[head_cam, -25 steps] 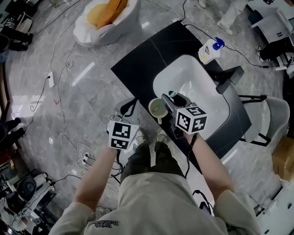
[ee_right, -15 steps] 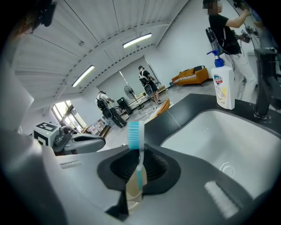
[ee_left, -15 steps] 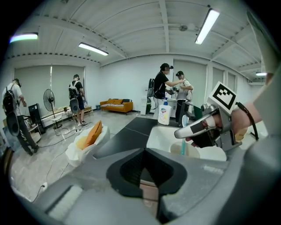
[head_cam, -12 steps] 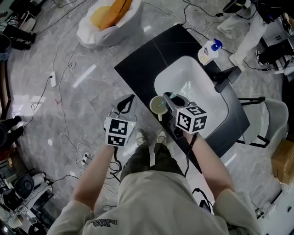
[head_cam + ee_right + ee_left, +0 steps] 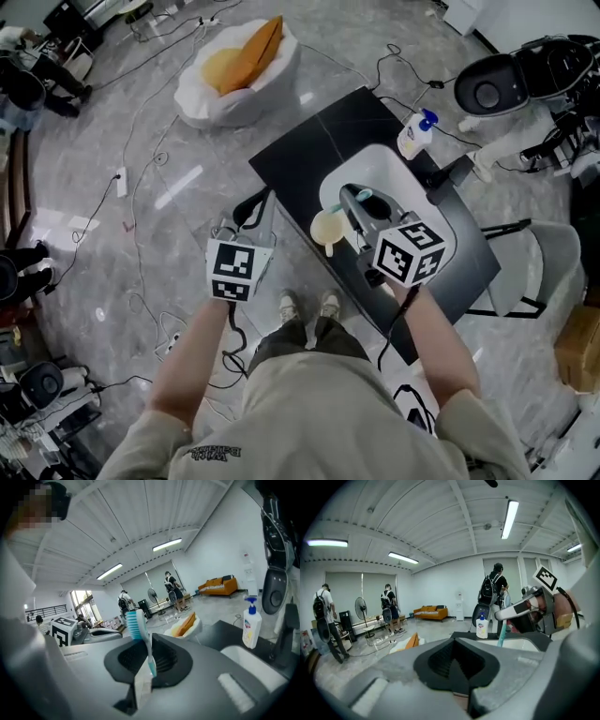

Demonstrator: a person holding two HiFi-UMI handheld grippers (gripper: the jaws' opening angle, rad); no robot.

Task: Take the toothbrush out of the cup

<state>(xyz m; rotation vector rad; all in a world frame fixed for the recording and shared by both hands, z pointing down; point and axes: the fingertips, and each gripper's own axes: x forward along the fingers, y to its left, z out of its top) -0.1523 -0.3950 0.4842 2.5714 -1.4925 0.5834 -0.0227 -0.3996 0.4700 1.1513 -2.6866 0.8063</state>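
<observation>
My right gripper (image 5: 352, 200) is shut on a teal toothbrush (image 5: 142, 637). Its jaws have just been closing with the handle between them, and the bristles stand up above the pads in the right gripper view. A pale yellow cup (image 5: 327, 228) stands on the black counter (image 5: 305, 150), just left of that gripper and lower. The toothbrush is clear of the cup. From the left gripper view the teal handle (image 5: 501, 637) hangs below the right gripper (image 5: 508, 614). My left gripper (image 5: 247, 210) hovers over the floor left of the counter, its jaws (image 5: 461, 667) together and empty.
A white sink basin (image 5: 380, 167) is set in the counter, with a soap bottle (image 5: 412, 136) at its far end. A white beanbag with an orange cushion (image 5: 239, 61) lies beyond. Cables cross the floor. A chair (image 5: 553, 272) stands at the right. People stand far off.
Both grippers have risen. The right one has lifted the toothbrush up out of the cup, which stays on the counter. The left gripper has also come up, empty.
</observation>
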